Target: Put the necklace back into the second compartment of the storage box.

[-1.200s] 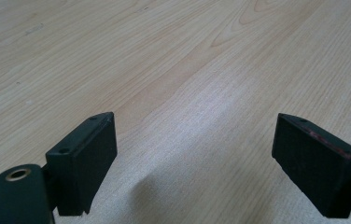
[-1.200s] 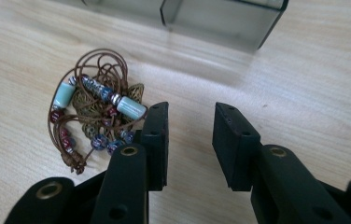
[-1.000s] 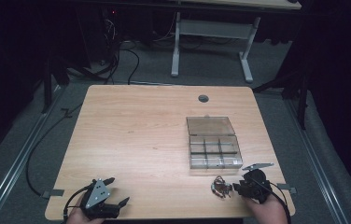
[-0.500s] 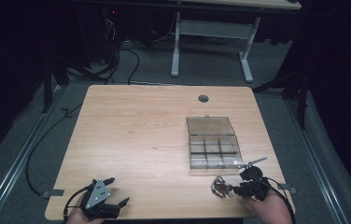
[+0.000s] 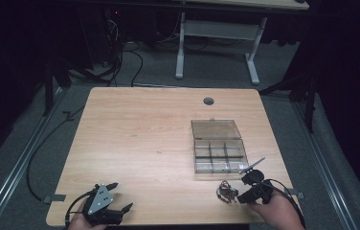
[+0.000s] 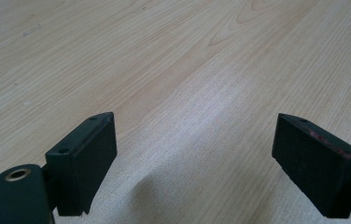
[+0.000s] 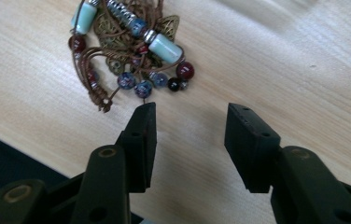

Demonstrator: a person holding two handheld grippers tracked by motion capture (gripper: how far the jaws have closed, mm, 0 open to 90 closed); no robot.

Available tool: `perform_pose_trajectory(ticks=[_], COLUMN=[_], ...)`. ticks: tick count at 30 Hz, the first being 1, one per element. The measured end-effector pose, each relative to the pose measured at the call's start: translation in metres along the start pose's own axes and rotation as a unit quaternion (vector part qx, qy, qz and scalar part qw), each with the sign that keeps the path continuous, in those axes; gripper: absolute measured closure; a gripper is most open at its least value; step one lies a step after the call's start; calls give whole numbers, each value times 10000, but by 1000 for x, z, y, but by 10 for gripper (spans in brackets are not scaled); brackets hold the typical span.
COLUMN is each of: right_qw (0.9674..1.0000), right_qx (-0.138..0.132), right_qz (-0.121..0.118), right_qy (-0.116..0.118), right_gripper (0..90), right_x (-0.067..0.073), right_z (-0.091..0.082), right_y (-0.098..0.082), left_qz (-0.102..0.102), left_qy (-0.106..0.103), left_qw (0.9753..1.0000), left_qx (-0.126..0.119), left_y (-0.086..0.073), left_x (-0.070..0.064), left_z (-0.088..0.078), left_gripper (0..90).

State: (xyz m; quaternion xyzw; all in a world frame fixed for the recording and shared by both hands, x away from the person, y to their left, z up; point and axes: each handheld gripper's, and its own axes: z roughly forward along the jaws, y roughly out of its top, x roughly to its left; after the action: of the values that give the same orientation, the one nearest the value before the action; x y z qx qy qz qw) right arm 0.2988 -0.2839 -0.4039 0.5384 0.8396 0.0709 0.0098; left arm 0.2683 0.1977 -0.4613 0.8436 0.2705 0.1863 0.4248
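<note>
Item one — a beaded bracelet of brown cord with pale turquoise tube beads, dark red and mottled blue round beads, silver spacers and brass filigree leaf charms. It lies bunched in a loose heap on the light wood-grain table, near the front edge toward the right corner, and is seen small in the high view. It rests flat on the board, free of both jaws.

Item two — the right gripper, black, two-jawed, held in a hand at the table's front right. Its jaws have just been opening and now stand spread with bare wood between them. The bracelet sits just beyond the tips, its nearest beads close to the left-hand jaw in the right gripper view but apart from it.

Item three — the left gripper, black with a grey three-cornered plate on top, at the front left corner of the table. Jaws spread wide over bare wood, nothing between them.

Item four — a clear plastic compartment box with its hinged lid laid open behind it, six cells in two rows. It stands on the right half of the table, just behind the bracelet and the right gripper.

Item five — a round grey cable grommet set in the table near its far edge.
</note>
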Motion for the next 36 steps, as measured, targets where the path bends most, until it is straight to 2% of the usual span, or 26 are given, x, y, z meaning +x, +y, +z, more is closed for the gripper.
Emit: perform_pose_trajectory(ticks=[8,12,19,21,26,30,33,36], right_qw=[9997,9994,9989,9986,9975,9968,9952,9953], right_qx=[89,87,17,-21,122,233,285,203], right_qz=[-166,-309,-467,-525,-700,-758,-902,-892], right_qy=[171,140,97,55,-38,-76,-255,-326], right_gripper=[386,287,203,197,188,194,213,337], right_x=[11,19,30,32,36,39,42,43], right_z=[-6,-4,4,6,15,23,27,24], right_y=[8,14,32,37,46,46,43,42], left_qz=[11,17,7,11,25,34,45,45], left_qy=[-6,-10,-27,-28,-31,-37,-36,-28], left_qw=[10000,10000,10000,10000,10000,10000,10000,10000], left_qx=[16,9,-4,-6,-4,-2,5,1], left_y=[0,0,0,0,0,0,0,0], left_x=[0,0,0,0,0,0,0,0], left_z=[0,0,0,0,-1,0,0,0], left_gripper=[144,143,144,143,144,144,144,143])
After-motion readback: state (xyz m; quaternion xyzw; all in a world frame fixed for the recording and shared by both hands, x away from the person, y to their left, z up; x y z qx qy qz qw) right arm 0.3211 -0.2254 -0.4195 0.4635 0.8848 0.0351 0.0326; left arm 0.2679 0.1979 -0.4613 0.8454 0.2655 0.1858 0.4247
